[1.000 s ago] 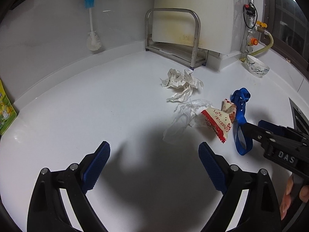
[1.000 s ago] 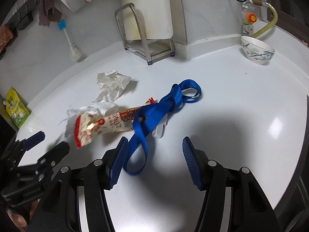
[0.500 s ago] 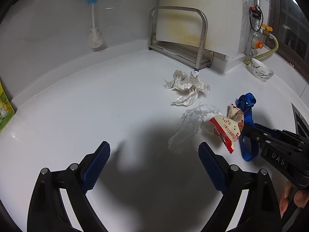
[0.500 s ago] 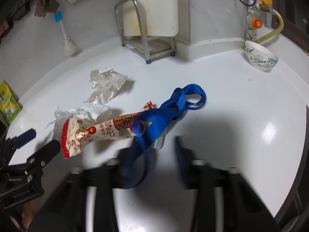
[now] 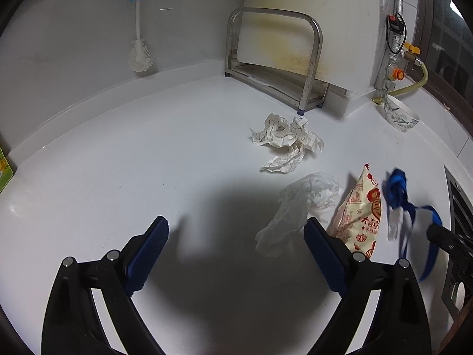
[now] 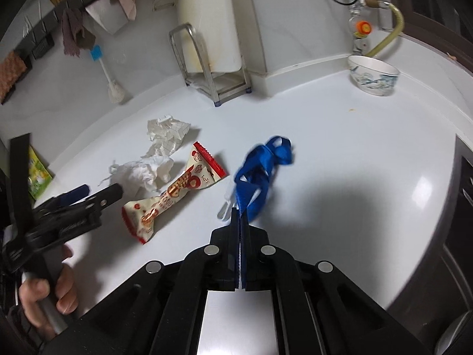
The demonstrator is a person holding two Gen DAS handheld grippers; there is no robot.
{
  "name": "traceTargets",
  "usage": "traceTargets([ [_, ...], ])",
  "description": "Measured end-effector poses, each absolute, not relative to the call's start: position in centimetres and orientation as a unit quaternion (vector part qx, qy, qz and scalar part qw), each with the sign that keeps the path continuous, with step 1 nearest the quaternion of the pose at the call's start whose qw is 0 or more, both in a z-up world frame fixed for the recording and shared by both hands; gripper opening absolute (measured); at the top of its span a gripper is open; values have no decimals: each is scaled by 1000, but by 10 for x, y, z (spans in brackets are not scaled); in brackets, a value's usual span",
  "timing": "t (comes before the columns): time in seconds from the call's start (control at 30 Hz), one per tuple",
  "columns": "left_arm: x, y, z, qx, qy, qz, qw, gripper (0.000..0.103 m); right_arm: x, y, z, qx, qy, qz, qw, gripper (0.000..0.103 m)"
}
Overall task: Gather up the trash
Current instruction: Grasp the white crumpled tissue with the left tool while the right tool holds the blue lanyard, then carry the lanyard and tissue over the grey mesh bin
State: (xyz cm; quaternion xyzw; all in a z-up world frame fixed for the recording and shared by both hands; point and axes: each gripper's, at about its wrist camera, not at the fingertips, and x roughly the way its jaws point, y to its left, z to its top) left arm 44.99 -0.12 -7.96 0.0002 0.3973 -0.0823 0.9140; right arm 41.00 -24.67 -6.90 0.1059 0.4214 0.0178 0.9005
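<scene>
My right gripper (image 6: 239, 216) is shut on a blue strap (image 6: 260, 165), whose knotted end hangs in front of it just above the white counter. The strap also shows in the left wrist view (image 5: 399, 195). A red and cream snack wrapper (image 6: 174, 192) lies left of the strap, also seen in the left wrist view (image 5: 360, 213). A crumpled white tissue (image 5: 301, 204) lies beside the wrapper. A crumpled sheet of checked paper (image 5: 286, 142) lies farther back. My left gripper (image 5: 236, 245) is open and empty above the counter, its right finger next to the tissue and wrapper.
A steel rack (image 5: 275, 59) holding a white board stands at the back. A patterned bowl (image 6: 374, 75) sits at the back right by the gas valve. A bottle brush (image 5: 139, 56) leans on the wall. A small white plastic piece (image 6: 224, 207) lies under the strap.
My right gripper has closed on the blue strap and lifted it off the snack wrapper. My left gripper has drawn back slightly and stays open.
</scene>
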Motion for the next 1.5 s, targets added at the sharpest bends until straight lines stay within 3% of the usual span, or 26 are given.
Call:
traceTargets([
  [0.27,459,-17,-78,18,387,-90,918,91,380,-240,-69,123,412,24,902,1],
  [0.33,461,-21,-77,25,384,-91,919,86,375,-238,-72,130,414,25,900,1],
  [0.4,464,-26,-78,33,386,-97,917,74,371,-237,-75,137,417,25,898,1],
  [0.57,468,-27,-81,27,397,-116,910,26,358,-231,-79,142,420,25,896,1],
  [0.67,468,-20,-81,9,399,-119,909,10,348,-227,-79,136,418,21,898,1],
  [1.2,405,6,-63,-5,360,-97,928,5,282,-215,-65,147,403,19,903,1],
  [1.5,327,9,-49,6,348,-94,933,5,242,-211,-54,150,394,25,907,1],
])
